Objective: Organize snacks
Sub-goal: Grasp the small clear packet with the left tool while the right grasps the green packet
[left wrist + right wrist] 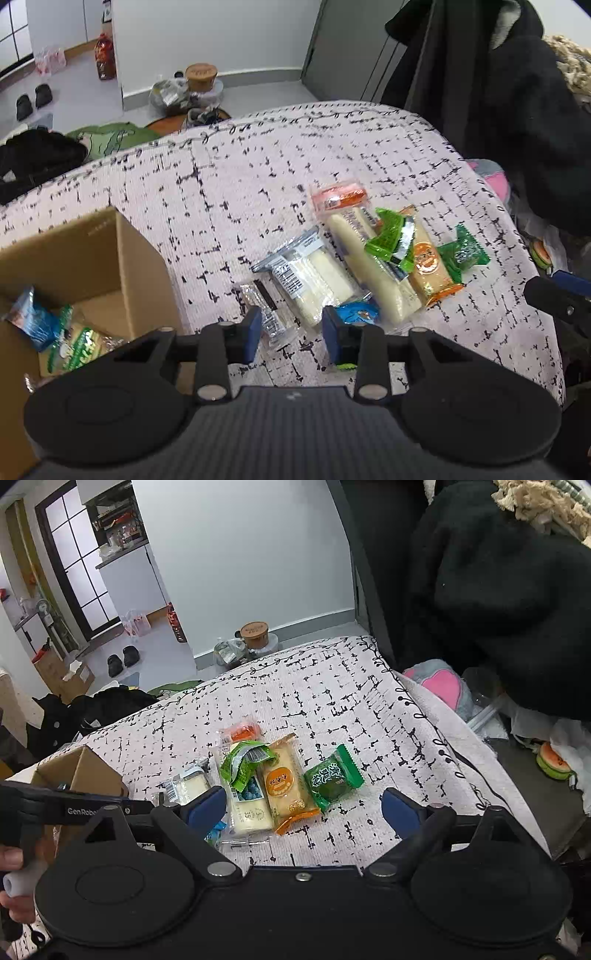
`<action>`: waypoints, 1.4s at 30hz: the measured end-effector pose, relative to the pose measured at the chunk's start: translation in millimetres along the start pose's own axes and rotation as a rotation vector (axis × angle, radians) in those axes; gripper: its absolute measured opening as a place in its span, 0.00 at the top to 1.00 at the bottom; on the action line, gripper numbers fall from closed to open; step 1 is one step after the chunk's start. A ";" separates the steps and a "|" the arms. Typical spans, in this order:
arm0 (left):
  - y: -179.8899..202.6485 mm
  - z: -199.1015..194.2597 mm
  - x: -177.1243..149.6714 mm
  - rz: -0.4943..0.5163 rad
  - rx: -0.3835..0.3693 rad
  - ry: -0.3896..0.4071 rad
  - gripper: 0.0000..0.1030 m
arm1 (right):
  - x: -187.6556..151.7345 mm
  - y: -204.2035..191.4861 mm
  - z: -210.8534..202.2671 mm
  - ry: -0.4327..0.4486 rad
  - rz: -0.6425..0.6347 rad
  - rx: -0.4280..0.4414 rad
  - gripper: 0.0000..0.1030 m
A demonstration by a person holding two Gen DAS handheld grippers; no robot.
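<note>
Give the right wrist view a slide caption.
Right gripper open above wrapped snacks on a patterned cloth.

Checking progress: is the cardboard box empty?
No. The box is open-topped and holds a blue packet and a green-and-yellow packet.

This was a lived-in home, likely a bedroom or studio flat. Ahead of the jaws lay a patterned cloth cover (pixel 332 686), and beyond it black slippers (pixel 122 661) sat on the floor before a dark-framed glass door (pixel 79 565). To the right of the jaws a black coat (pixel 498 602) hung above a pink plush toy (pixel 441 686). Far ahead, shopping bags (pixel 50 61) rested on the floor.
</note>
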State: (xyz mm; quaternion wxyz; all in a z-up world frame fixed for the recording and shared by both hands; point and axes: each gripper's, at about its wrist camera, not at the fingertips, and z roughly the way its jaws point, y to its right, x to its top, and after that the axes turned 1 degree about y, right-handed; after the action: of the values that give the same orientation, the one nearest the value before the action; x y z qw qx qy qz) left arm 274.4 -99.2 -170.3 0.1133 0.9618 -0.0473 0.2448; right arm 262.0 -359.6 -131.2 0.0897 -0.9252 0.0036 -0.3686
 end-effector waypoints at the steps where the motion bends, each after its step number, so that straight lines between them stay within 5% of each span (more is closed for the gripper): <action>1: -0.3 2.9 0.0 -0.005 0.002 -0.005 0.70 | -0.1 0.3 3.0 -0.006 0.002 0.000 0.15; 23: -0.9 57.0 3.9 -0.057 0.135 -0.064 0.82 | 9.1 20.3 71.5 -0.063 0.022 -0.037 0.24; 29: -4.4 53.3 6.1 -0.077 0.130 -0.047 0.85 | 8.0 26.5 89.5 -0.085 0.038 -0.045 0.34; 33: -5.7 45.7 7.7 -0.086 0.113 -0.035 0.85 | 5.9 28.1 95.0 -0.110 0.048 -0.035 0.64; 42: 0.3 18.7 3.3 -0.058 0.077 0.021 0.85 | 8.2 15.8 68.4 -0.052 0.021 -0.049 0.69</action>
State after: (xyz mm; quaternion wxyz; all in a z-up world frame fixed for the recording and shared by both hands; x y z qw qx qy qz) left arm 285.8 -104.2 -184.6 0.0839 0.9637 -0.0089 0.2531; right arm 315.7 -364.6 -177.0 0.0712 -0.9363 0.0200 -0.3433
